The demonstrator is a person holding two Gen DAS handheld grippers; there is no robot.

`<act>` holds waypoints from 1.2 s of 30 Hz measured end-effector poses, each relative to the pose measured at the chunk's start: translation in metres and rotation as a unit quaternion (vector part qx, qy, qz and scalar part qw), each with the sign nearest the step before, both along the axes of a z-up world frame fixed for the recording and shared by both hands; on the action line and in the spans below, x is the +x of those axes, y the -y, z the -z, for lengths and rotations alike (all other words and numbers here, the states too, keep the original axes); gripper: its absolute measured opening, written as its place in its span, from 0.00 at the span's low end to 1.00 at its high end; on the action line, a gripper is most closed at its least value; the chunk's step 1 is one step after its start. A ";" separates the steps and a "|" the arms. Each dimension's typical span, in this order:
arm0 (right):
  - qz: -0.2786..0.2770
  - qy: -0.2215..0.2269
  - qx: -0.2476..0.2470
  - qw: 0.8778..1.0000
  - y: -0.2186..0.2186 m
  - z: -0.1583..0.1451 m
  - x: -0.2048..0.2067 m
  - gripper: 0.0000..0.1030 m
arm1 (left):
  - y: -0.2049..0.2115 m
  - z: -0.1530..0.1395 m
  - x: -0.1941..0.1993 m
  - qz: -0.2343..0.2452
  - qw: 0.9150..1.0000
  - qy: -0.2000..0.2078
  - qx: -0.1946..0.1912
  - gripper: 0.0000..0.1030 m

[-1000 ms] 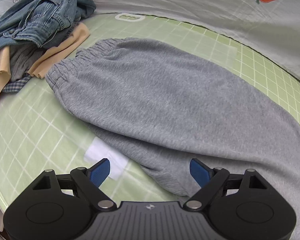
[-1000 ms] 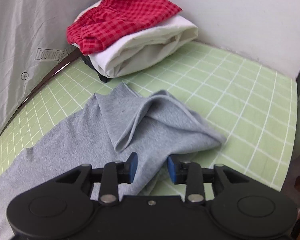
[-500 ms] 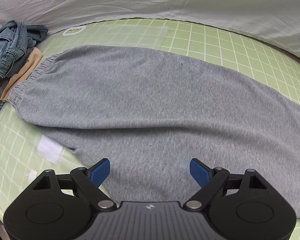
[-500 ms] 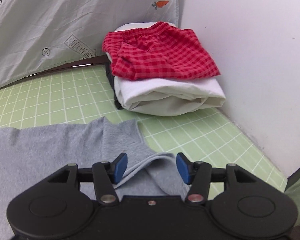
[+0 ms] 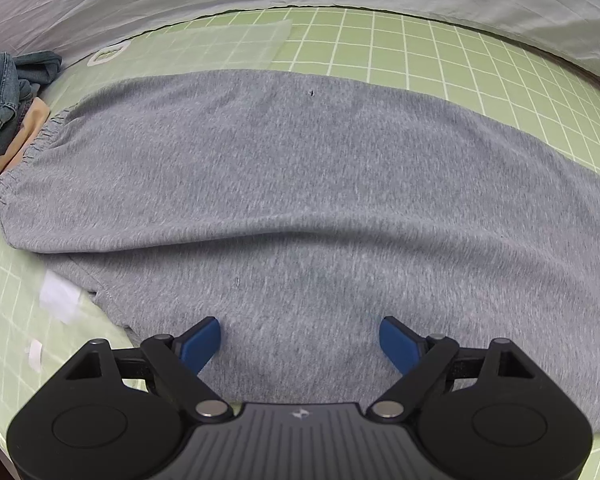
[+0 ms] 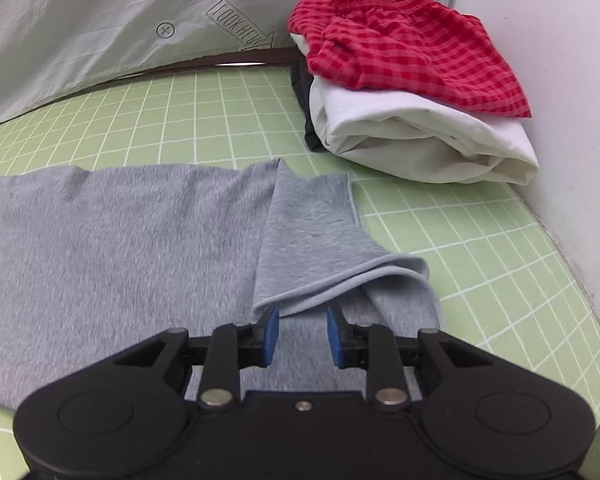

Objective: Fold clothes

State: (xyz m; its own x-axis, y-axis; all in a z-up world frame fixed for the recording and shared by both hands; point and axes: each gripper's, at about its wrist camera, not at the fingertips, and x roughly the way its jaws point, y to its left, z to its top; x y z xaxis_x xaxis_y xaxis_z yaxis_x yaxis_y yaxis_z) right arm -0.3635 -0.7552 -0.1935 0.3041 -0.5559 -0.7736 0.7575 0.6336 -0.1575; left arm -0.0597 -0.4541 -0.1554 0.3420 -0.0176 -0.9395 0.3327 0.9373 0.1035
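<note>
Looked soft, limp and fairly light: grey knit sweatpants (image 5: 300, 184) lay flat along the green mat (image 5: 440, 52), filling the left view from 6 to 12 o'clock, waistband at 9 o'clock. Would likely drape and sag when lifted, not slip, so best taken at a hem or at the waistband, through all layers at once.

Left gripper (image 5: 300, 340) stood wide, blue pads (image 5: 202, 342) well apart over the cloth near 6 o'clock; gripped nothing, and contact with the fabric could not be told.

Right gripper (image 6: 302, 334) was narrowed but not closed, with a gap between the pads; the turned-back leg hem (image 6: 340, 276) lay just ahead, at 12 o'clock from the tips, its edge seemingly over the left pad. Judged not pinched yet.

Farther off in the right view, at 1 o'clock: red checked shorts (image 6: 404, 48) on folded white cloth (image 6: 420, 136), against the wall. In the left view, at 10 o'clock: a denim heap (image 5: 4, 88) just beyond the waistband. Behind all, a grey sheet (image 6: 100, 12).
</note>
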 end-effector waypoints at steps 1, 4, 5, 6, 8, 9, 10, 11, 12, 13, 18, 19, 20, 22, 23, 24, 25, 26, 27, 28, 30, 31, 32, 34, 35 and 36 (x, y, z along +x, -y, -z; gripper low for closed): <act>-0.004 -0.007 -0.003 1.000 0.002 0.003 0.003 0.26 | 0.000 0.000 0.000 0.000 1.000 -0.001 0.000 0.85; -0.005 -0.014 -0.011 1.000 0.019 0.008 0.008 0.28 | -0.002 0.003 0.001 -0.005 1.000 -0.006 -0.002 0.85; -0.002 -0.011 -0.013 1.000 0.028 0.009 0.010 0.29 | -0.003 0.003 0.001 -0.007 1.000 -0.007 -0.002 0.85; 0.003 -0.010 -0.018 1.000 0.038 0.009 0.011 0.29 | -0.004 0.004 0.002 -0.008 1.000 -0.009 -0.003 0.85; 0.011 -0.011 -0.031 0.999 0.058 0.010 0.013 0.30 | -0.004 0.004 0.003 -0.010 1.000 -0.010 -0.004 0.85; 0.017 -0.010 -0.037 0.999 0.068 0.011 0.015 0.30 | -0.004 0.004 0.003 -0.010 1.000 -0.010 -0.005 0.85; 0.029 -0.006 -0.038 0.999 0.077 0.011 0.014 0.30 | -0.004 0.004 0.003 -0.011 1.000 -0.010 -0.006 0.85; 0.044 0.003 -0.038 0.998 0.087 0.010 0.012 0.29 | -0.004 0.004 0.003 -0.012 1.000 -0.011 -0.007 0.85; 0.061 0.010 -0.039 0.997 0.094 0.008 0.009 0.29 | -0.005 0.004 0.003 -0.013 1.000 -0.011 -0.008 0.85; 0.080 0.013 -0.043 0.996 0.100 0.006 0.006 0.30 | -0.006 0.004 0.003 -0.015 1.000 -0.011 -0.009 0.85; 0.123 0.041 -0.053 0.990 0.099 -0.010 -0.018 0.36 | -0.010 0.004 0.003 -0.028 0.999 -0.013 -0.015 0.85; 0.126 0.048 -0.052 0.989 0.097 -0.013 -0.023 0.37 | -0.010 0.004 0.003 -0.030 0.999 -0.015 -0.016 0.85; 0.120 0.054 -0.048 0.990 0.091 -0.016 -0.026 0.37 | -0.011 0.005 0.003 -0.031 0.999 -0.015 -0.016 0.85; 0.106 0.061 -0.043 0.992 0.076 -0.021 -0.028 0.37 | -0.011 0.005 0.003 -0.031 0.999 -0.016 -0.016 0.85; 0.099 0.066 -0.039 0.992 0.067 -0.022 -0.028 0.37 | -0.011 0.005 0.003 -0.031 0.999 -0.015 -0.016 0.85; 0.090 0.071 -0.031 0.993 0.058 -0.022 -0.027 0.37 | -0.011 0.004 0.003 -0.030 0.999 -0.015 -0.015 0.85; 0.079 0.074 -0.022 0.994 0.049 -0.020 -0.024 0.37 | -0.011 0.004 0.002 -0.030 0.999 -0.015 -0.016 0.85; 0.068 0.075 -0.013 0.995 0.041 -0.017 -0.021 0.37 | -0.011 0.004 0.002 -0.030 0.999 -0.015 -0.016 0.85; 0.059 0.071 -0.008 0.996 0.034 -0.012 -0.016 0.37 | -0.011 0.004 0.002 -0.030 0.999 -0.016 -0.016 0.85; 0.051 0.065 -0.003 0.997 0.029 -0.006 -0.011 0.37 | -0.011 0.005 0.002 -0.030 0.999 -0.016 -0.015 0.85; 0.047 0.062 0.012 0.997 0.027 0.003 -0.002 0.35 | -0.011 0.005 0.001 -0.028 0.999 -0.017 -0.014 0.85; 0.048 0.065 0.020 0.997 0.029 0.007 0.001 0.35 | -0.011 0.005 0.000 -0.026 0.999 -0.017 -0.013 0.85; 0.049 0.067 0.027 0.996 0.031 0.010 0.005 0.35 | -0.012 0.005 0.000 -0.025 0.999 -0.017 -0.013 0.85; 0.052 0.067 0.027 0.996 0.044 0.014 0.011 0.34 | -0.013 0.006 -0.001 -0.027 0.999 -0.019 -0.013 0.85; 0.053 0.067 0.026 0.996 0.051 0.016 0.015 0.34 | -0.014 0.006 -0.001 -0.029 0.999 -0.020 -0.015 0.85; 0.055 0.067 0.020 0.996 0.060 0.016 0.018 0.34 | -0.014 0.007 -0.001 -0.031 0.999 -0.022 -0.016 0.85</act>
State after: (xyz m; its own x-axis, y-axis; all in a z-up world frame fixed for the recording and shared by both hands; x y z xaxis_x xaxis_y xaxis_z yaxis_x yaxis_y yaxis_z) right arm -0.3453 -0.8155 -0.2098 0.3456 -0.5615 -0.7519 0.8350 0.5497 -0.0266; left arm -0.0603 -0.4397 -0.1621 0.3027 -0.0274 -0.9527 0.2765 0.9591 0.0603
